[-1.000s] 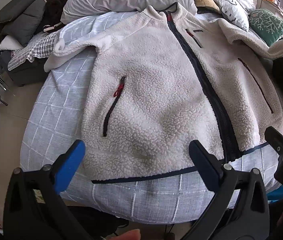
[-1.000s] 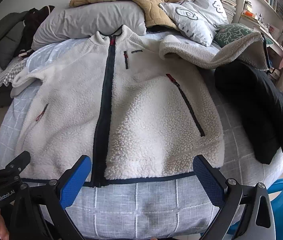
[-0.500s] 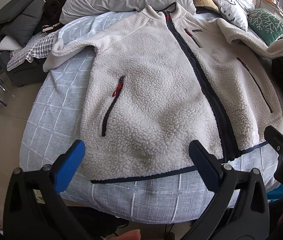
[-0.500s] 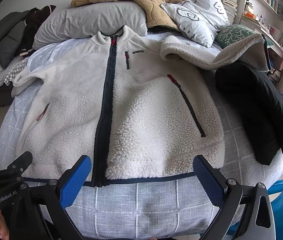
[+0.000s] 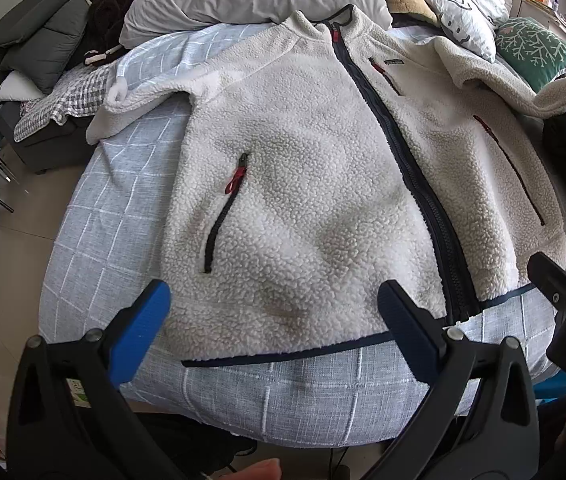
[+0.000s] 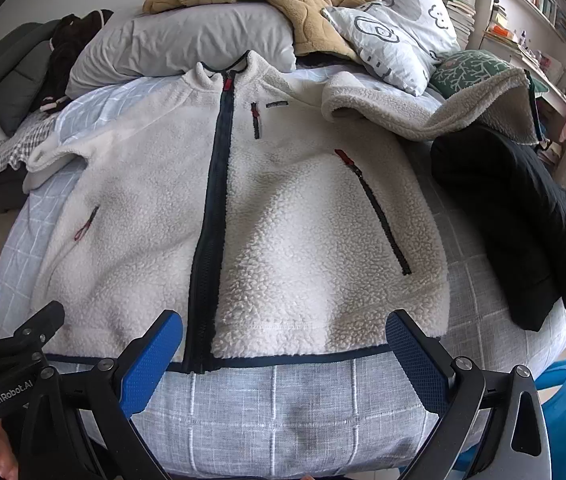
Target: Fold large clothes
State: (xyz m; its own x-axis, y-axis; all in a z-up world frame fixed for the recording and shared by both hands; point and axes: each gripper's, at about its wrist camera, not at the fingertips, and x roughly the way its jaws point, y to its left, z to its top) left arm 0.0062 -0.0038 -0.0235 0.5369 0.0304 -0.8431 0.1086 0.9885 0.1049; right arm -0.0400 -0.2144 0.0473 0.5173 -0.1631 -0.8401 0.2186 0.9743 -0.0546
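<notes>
Both my left tongs [image 5: 271, 312] and right tongs [image 6: 283, 344] hang spread, empty. The fleece jacket [image 6: 283, 216] looks thick, soft, floppy; I'd pinch its navy hem [image 6: 303, 354], bottom centre.

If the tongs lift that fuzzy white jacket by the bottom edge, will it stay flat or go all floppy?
Probably floppy: the fleece jacket already sags and follows the bed, and its sleeve lies crumpled. The thick pile looks grippy, so it likely won't slip. It seems bulky, so it may drag rather than lift cleanly.
</notes>
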